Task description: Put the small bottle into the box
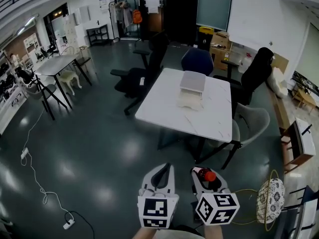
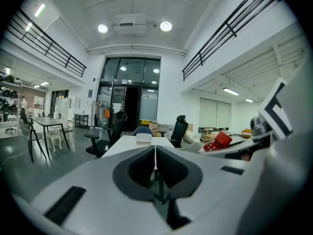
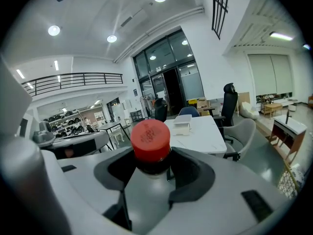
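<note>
My right gripper point(image 1: 205, 177) is shut on a small bottle with a red cap point(image 3: 150, 140), which pokes up between the jaws; its cap also shows in the head view point(image 1: 208, 175) and in the left gripper view point(image 2: 221, 140). My left gripper point(image 1: 160, 176) is shut with nothing in it, its jaws meeting in a thin line point(image 2: 155, 156). The white box point(image 1: 191, 89) with its lid up stands on a white table point(image 1: 164, 108) well ahead of both grippers, small in both gripper views point(image 3: 182, 125) point(image 2: 144, 138).
Dark office chairs point(image 1: 142, 68) stand at the table's far side, a grey chair point(image 1: 251, 121) at its right. A wire basket point(image 1: 270, 199) sits on the floor at my right. A cable and power strip point(image 1: 68, 224) lie on the dark floor at left.
</note>
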The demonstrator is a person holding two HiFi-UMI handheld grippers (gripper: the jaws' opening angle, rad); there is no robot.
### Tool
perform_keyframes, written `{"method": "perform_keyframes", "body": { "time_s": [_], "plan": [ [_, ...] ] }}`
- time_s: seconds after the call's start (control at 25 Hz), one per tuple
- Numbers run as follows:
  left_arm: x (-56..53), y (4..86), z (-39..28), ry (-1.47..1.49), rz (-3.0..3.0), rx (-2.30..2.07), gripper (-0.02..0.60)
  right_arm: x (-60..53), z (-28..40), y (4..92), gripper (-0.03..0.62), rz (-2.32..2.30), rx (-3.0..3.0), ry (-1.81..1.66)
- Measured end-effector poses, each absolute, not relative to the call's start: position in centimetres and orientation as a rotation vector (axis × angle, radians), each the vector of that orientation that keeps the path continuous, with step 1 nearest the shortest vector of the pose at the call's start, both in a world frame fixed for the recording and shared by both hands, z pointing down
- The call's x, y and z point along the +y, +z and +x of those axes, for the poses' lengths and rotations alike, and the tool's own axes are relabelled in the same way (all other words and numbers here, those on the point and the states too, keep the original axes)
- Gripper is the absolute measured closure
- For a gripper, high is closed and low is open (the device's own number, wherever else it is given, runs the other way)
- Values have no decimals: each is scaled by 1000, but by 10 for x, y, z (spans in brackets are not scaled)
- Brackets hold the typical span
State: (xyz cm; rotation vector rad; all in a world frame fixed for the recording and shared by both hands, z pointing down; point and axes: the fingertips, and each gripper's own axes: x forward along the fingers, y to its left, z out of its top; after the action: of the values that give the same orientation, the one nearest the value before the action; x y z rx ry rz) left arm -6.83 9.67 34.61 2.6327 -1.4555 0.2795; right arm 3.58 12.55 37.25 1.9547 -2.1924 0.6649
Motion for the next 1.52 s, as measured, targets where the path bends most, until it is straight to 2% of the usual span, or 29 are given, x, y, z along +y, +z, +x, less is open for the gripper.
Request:
{"method": "perform_keyframes", "body": {
  "time_s": [0.68, 1.52],
  "plan": [
    [24, 370, -47, 314, 2596, -1394, 561, 57, 50, 393, 368, 1936, -2142, 727],
    [-147, 370, 24, 318, 2534, -1474, 561, -121, 119, 389, 368, 1827, -2206, 712]
  ]
}}
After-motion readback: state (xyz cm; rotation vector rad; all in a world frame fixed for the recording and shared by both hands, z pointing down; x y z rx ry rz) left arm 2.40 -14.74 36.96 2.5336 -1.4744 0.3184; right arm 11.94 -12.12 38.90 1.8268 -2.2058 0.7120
